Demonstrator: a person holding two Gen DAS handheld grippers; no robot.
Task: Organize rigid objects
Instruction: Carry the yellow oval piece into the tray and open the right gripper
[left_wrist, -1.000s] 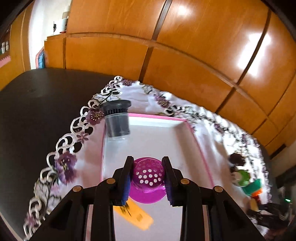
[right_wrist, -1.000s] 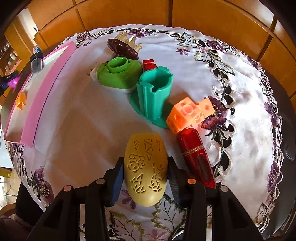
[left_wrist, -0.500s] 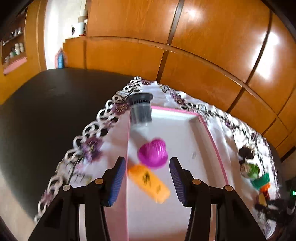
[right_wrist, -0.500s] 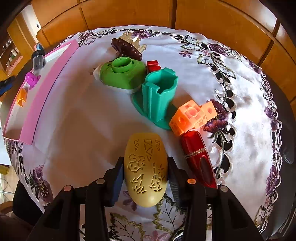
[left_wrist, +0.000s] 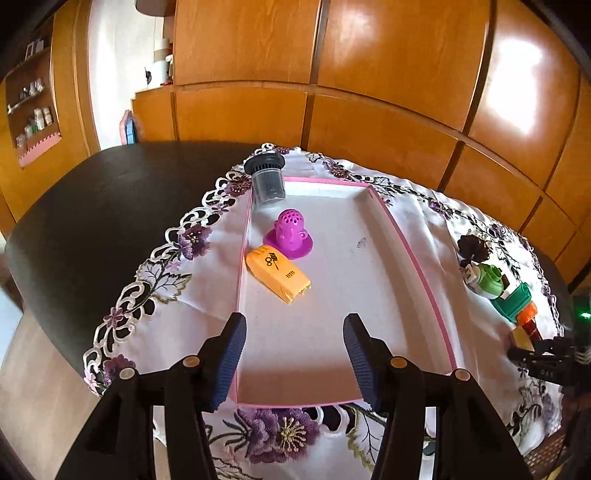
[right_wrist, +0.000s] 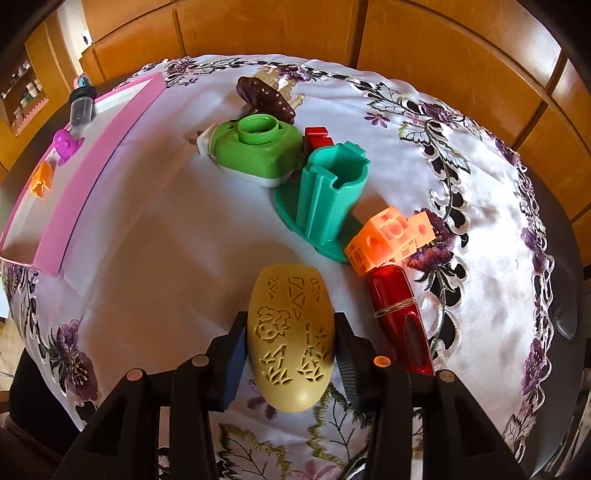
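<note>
Over the pink tray (left_wrist: 417, 258), left hand-held gripper (left_wrist: 293, 354) opening, empty — right hand-held gripper (right_wrist: 290, 354) clamps yellow case (right_wrist: 290, 336).

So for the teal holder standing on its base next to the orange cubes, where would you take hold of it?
Grip the teal holder by its upright ribbed walls, above the wide base flange, coming down from above. It stands upright with its mouth open, so one pad could probably go inside the rim. Its left face is the clearest; the green plug-in and orange cubes crowd the other sides.

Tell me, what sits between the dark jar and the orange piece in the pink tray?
The purple perforated dome stands between the dark jar and the orange piece, in the left wrist view.
</note>
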